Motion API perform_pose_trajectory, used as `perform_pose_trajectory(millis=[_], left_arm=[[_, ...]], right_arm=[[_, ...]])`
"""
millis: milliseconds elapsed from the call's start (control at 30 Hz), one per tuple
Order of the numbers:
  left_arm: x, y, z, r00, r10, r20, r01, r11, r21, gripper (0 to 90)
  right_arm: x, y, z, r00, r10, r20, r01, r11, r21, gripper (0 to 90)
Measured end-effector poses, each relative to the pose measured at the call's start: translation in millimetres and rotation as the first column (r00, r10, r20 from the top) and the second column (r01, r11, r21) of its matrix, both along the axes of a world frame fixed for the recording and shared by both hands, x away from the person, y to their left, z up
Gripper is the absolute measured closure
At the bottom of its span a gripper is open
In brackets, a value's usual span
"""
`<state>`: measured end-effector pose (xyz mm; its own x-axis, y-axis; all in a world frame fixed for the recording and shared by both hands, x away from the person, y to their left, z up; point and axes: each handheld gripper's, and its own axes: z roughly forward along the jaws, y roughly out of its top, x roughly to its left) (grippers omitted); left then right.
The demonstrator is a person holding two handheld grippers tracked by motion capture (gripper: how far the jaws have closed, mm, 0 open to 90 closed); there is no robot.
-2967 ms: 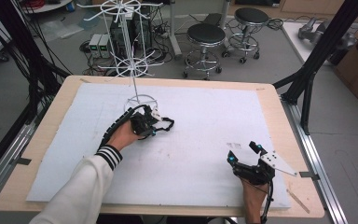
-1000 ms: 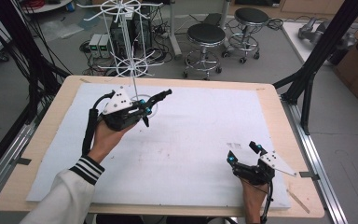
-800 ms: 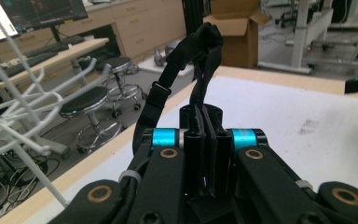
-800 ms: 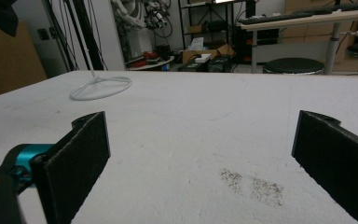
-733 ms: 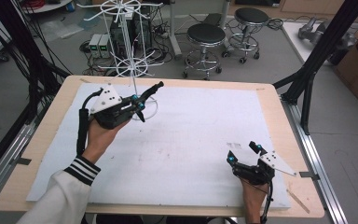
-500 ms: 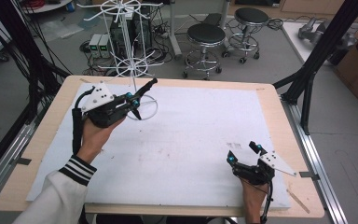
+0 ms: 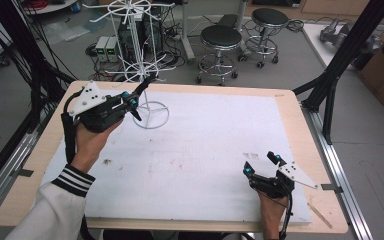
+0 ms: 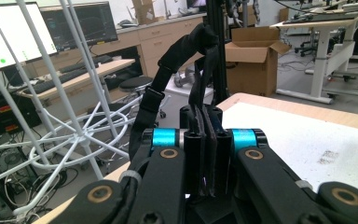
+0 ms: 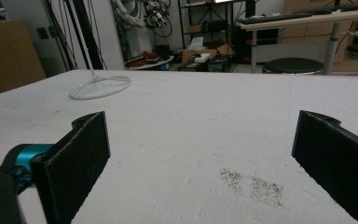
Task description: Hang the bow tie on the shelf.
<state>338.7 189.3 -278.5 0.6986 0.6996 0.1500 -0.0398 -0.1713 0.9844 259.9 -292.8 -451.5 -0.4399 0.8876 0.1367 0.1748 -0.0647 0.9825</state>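
Two hand-held grippers at a table covered by a white mat (image 7: 205, 155). The left gripper (image 7: 132, 102) is raised above the mat's far left part, its jaws pressed together on a black strap (image 8: 175, 70) (a flat band with a buckle-like piece partway along it). In the left gripper view the strap rises from between the closed jaws, arches at the top and hangs back down the near side of the gripper. In the high view the jaw tips point up and away, toward the white wire rack (image 7: 137, 55), whose ring base (image 7: 152, 115) rests on the mat just beside and below the gripper; the rack's rods and hoops stand just left of the jaws in the left gripper view (image 8: 60, 135).

The right gripper (image 7: 261, 166) sits low at the mat's near right part, held by the right hand (image 7: 272, 210), its jaws spread wide with nothing between them. Ahead of its jaws lies bare mat with a faint dark smudge (image 9: 251, 184) close by, and well beyond, to the left, the rack's ring base (image 9: 100, 86). The two grippers are well apart.
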Motion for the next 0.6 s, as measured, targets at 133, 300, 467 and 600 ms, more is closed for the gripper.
perform_pose_trajectory(millis=[133,300,467,600], left_arm=[[1.0,3.5,0.8,0.9999,0.011,-0.004,-0.011,0.9999,-0.007,87.3],[6.1,6.2,-1.3,0.9995,0.027,-0.014,-0.027,0.9996,-0.006,87.3],[12.5,8.3,-4.3,0.9983,0.043,-0.04,-0.043,0.999,-0.013,87.3],[17.2,9.7,-6.8,0.9969,0.054,-0.057,-0.054,0.9985,-0.01,87.3]], right_arm=[[-0.1,0.1,0.0,1.0,-0.001,-0.001,0.001,1.0,0.0,3.1],[-0.1,0.1,0.1,1.0,0.0,0.0,0.0,1.0,-0.001,3.0],[0.1,0.1,0.0,1.0,0.0,0.001,0.0,1.0,-0.003,3.1],[-0.1,0.2,0.1,1.0,0.0,-0.003,0.0,1.0,0.001,3.1]])
